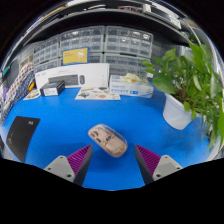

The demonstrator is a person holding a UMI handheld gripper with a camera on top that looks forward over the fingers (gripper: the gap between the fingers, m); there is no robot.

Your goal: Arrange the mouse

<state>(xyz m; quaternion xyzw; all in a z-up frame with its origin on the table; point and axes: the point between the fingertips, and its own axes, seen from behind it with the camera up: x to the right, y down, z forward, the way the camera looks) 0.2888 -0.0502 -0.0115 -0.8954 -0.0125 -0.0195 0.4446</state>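
Note:
A beige computer mouse lies on the blue table top, turned at a slant. It rests just ahead of my gripper, a little towards the left finger. The fingers are open wide, with the purple pads showing on both inner faces. Nothing is held between them; only blue table shows in the gap.
A black mat lies at the left. A potted green plant in a white pot stands at the right. At the back are a white box, a black box, papers and shelves of bins.

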